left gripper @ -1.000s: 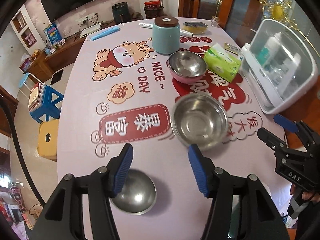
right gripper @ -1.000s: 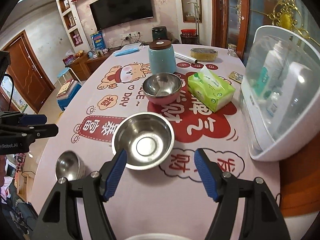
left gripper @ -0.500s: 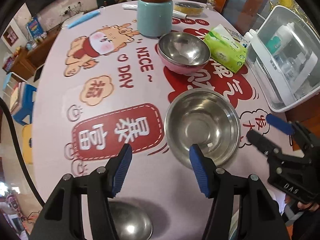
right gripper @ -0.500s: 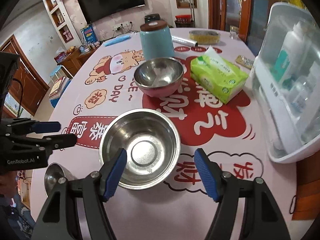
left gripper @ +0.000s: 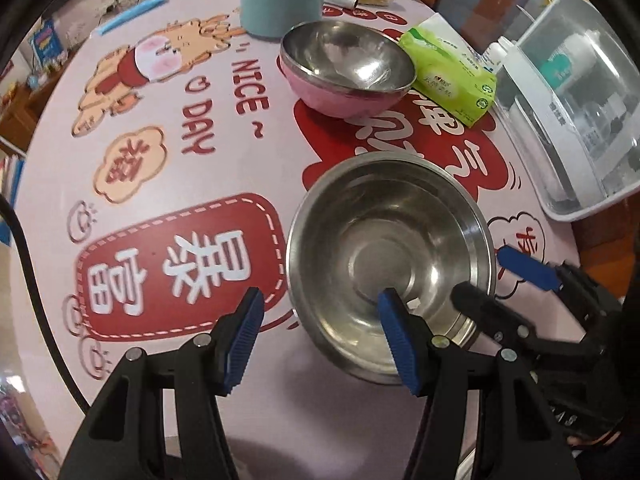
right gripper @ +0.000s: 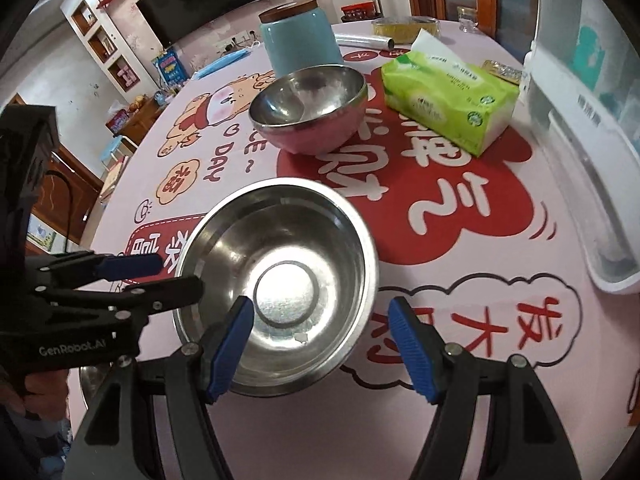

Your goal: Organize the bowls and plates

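1. Left wrist view: the left gripper (left gripper: 320, 316) hangs with its blue-padded jaws spread wide and gripping nothing; its right pad sits over the near inside of the wide stainless-steel bowl (left gripper: 390, 248), its left pad outside over the pink printed tablecloth (left gripper: 160, 160); so it straddles the near-left wall, probably lined up to pinch the rim.
2. The right gripper (left gripper: 516, 276) comes in from the right of the same bowl, jaws parted and empty; one finger seems to reach over the rim and the other stays outside; whether either touches metal I cannot tell.
3. Right wrist view: the right gripper (right gripper: 320, 332) has its left pad above the bowl's (right gripper: 276, 276) near floor and its right pad outside; the left gripper (right gripper: 156, 276) waits at the bowl's left edge; a two-sided hold would suit such a wide, slippery bowl.
4. The steel bowl stands upright in the near middle of the table; farther off sits a smaller pink bowl with a steel lining (right gripper: 310, 114), a likely partner for nesting.
5. Right of the pink bowl lies a green tissue pack (right gripper: 448, 100); behind it stands a pale-blue jar with a brown lid (right gripper: 298, 42); at the far right is a white plastic cabinet with a clear cover (right gripper: 592, 128); all well apart from the grippers.
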Demonstrator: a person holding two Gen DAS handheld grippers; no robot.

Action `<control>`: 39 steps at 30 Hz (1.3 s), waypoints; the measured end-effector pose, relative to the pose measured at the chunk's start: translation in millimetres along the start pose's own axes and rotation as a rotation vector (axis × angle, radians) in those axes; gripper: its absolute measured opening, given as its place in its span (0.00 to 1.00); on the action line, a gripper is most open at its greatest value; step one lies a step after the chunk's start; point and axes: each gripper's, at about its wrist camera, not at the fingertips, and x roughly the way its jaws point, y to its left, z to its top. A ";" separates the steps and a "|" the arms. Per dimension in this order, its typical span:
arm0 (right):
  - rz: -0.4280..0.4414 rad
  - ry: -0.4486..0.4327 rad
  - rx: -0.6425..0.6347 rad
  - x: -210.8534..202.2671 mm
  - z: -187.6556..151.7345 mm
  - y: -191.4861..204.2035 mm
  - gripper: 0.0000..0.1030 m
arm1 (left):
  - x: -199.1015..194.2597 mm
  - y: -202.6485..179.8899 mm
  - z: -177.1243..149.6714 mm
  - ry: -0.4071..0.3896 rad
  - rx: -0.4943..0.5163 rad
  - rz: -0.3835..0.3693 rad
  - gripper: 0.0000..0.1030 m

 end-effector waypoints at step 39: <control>0.053 0.021 0.130 22.6 -22.3 -14.1 0.25 | 45.6 9.5 -12.7 0.100 -0.099 -0.083 0.17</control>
